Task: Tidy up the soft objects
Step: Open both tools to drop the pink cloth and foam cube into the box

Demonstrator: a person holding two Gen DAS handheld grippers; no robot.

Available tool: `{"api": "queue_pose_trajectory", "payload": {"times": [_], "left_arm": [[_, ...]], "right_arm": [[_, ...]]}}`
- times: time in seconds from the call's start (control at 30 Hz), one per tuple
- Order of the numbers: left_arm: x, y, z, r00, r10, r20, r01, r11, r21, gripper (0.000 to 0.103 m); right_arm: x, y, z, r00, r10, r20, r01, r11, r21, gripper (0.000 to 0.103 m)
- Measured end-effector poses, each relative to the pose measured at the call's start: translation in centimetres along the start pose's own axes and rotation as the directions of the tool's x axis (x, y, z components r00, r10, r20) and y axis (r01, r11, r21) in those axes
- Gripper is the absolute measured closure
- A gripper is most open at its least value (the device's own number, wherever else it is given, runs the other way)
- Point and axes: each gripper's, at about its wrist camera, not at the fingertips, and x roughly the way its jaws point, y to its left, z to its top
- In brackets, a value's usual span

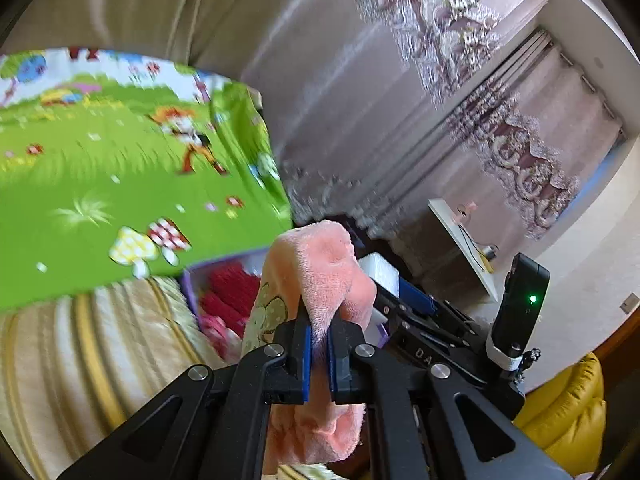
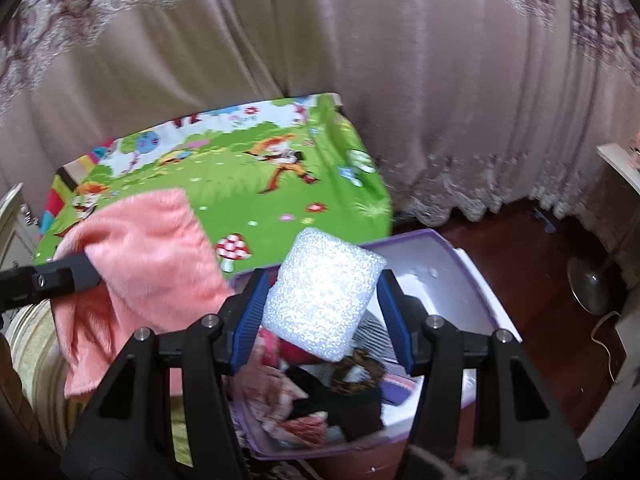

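Observation:
My left gripper (image 1: 319, 332) is shut on a fold of a pink plush cloth (image 1: 324, 264), which drapes over and below its blue pads. In the right wrist view the same cloth (image 2: 152, 248) hangs from the left gripper (image 2: 90, 272) at the left, beside the bin. My right gripper (image 2: 322, 312) holds a white foam block (image 2: 324, 296) between its blue pads, above a white bin with a purple rim (image 2: 472, 280). Several crumpled clothes (image 2: 320, 396) lie in the bin. From the left wrist the foam block (image 1: 380, 272) and the bin's rim (image 1: 188, 280) show behind the cloth.
A green cartoon play mat (image 2: 240, 184) lies behind the bin, with pink curtains (image 2: 400, 80) beyond. A striped cream cover (image 1: 60, 360) is at the lower left. A yellow cushion (image 1: 572, 412), a white table (image 1: 460, 240) and a fan base (image 2: 592, 284) on the wooden floor stand to the right.

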Motion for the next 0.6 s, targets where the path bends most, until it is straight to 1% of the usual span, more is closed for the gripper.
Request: {"api": "queue_pose_trajectory", "payload": {"times": [0.1,0.2,0.33,0.43,0.47,0.5,0.53,0.6], "left_arm": [[1.6,-0.6,-0.7,0.998,-0.019,-0.052,0.019,1.000,-0.001,0.097],[2.7,-1.1,-1.0,0.997,-0.020,-0.074,0.021,1.000,0.010,0.097],[4.4,-1.8,-1.5,0.993,-0.030,-0.117,0.032,0.999,0.016,0.097],[5.5,-1.9,-1.4,0.989,-0.033,-0.146,0.035,0.999,0.012,0.093],[5.7,-2.0,-1.3,0.987,-0.034,-0.155,0.037,0.999,0.017,0.088],[5.9,-2.2,-1.3,0.987,-0.032,-0.160,0.036,0.999,0.023,0.078],[5.8,-2.2,-1.3,0.987,-0.035,-0.154,0.040,0.999,0.026,0.073],[5.5,-2.3,-1.2,0.990,-0.038,-0.136,0.043,0.999,0.031,0.054]], "right_arm": [[-0.2,-1.7,-0.6,0.999,-0.030,-0.013,0.030,0.999,0.022,0.043],[-0.2,-2.9,-1.1,0.998,-0.063,-0.025,0.064,0.997,0.031,0.043],[-0.3,-3.9,-1.4,0.997,-0.076,-0.034,0.077,0.996,0.047,0.041],[-0.6,-4.3,-1.4,0.996,-0.088,-0.031,0.089,0.994,0.062,0.032],[-0.7,-4.4,-1.3,0.996,-0.089,-0.027,0.091,0.994,0.064,0.026],[-0.8,-4.5,-1.3,0.995,-0.093,-0.022,0.094,0.993,0.066,0.023],[-1.0,-4.6,-1.2,0.995,-0.098,-0.016,0.099,0.993,0.070,0.022],[-1.1,-4.7,-1.2,0.995,-0.099,-0.015,0.100,0.993,0.071,0.021]]}}
